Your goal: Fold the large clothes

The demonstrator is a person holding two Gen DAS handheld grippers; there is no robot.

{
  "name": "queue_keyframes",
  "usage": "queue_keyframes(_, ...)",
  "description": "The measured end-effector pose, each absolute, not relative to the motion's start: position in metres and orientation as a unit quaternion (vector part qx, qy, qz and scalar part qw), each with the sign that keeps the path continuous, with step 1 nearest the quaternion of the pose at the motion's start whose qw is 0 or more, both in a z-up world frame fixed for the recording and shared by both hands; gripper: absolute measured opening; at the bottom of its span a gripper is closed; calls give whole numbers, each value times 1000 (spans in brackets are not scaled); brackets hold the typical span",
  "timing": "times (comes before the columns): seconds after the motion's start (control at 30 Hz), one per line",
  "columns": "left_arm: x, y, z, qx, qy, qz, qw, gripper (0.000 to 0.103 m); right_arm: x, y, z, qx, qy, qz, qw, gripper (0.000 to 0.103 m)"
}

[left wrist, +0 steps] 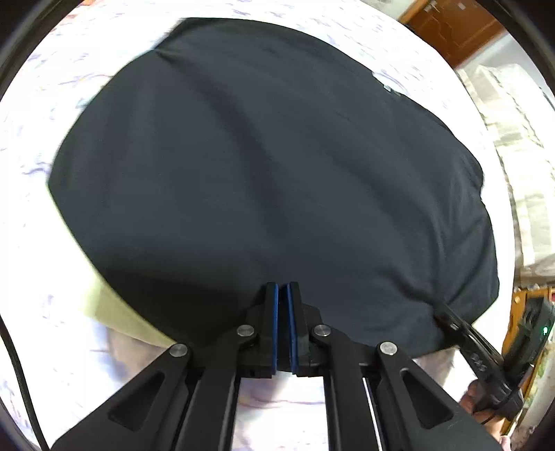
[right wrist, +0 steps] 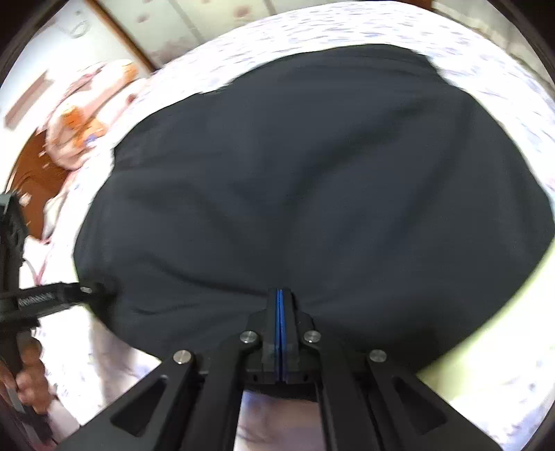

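A large dark navy garment [left wrist: 263,166] lies spread over a bed with a white, purple-patterned sheet [left wrist: 62,69]. My left gripper [left wrist: 282,285] is shut on the garment's near edge, with dark cloth between its blue pads. To its right, my right gripper [left wrist: 445,315] pinches the same edge where the cloth puckers. In the right wrist view the garment [right wrist: 312,180] fills the middle, and my right gripper [right wrist: 281,289] is shut on its gathered near edge. The left gripper [right wrist: 92,289] grips the edge at far left.
A pale green layer [left wrist: 118,314] shows under the garment's near corner, also the pale green layer [right wrist: 485,329]. An orange-patterned pillow [right wrist: 79,114] lies at the bed's far left. A checked blanket [left wrist: 513,145] and a wooden door [left wrist: 451,31] sit on the right. A person's hand [right wrist: 31,378] holds the left gripper.
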State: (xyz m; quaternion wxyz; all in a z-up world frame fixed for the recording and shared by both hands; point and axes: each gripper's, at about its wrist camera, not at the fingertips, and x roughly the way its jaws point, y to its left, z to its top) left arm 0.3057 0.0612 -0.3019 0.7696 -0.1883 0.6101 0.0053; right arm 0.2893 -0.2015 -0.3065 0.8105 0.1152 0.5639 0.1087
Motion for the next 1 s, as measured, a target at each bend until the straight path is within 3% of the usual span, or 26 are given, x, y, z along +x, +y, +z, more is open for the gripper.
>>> queue_keyframes(0.27,305,109,-302,-186,606,31,773,5,277,-246,-291,52,564,27,824,0)
queue_keyframes(0.37,303,125,-304,-176,607,63,772,5,269,-274,-291,89,568,1,818,0)
queue_keyframes(0.53,301,157,-309,-235,595,75,765,5,256,-277,-294,62,589,-32,805,0)
queue_keyframes(0.73,287,183,-310,-224,592,65,771,5,239,-281,-298,66,600,-38,797,0)
queue_keyframes(1.0,296,155,-279,-183,589,49,786,5,245,-274,-267,91,572,-33,814,0)
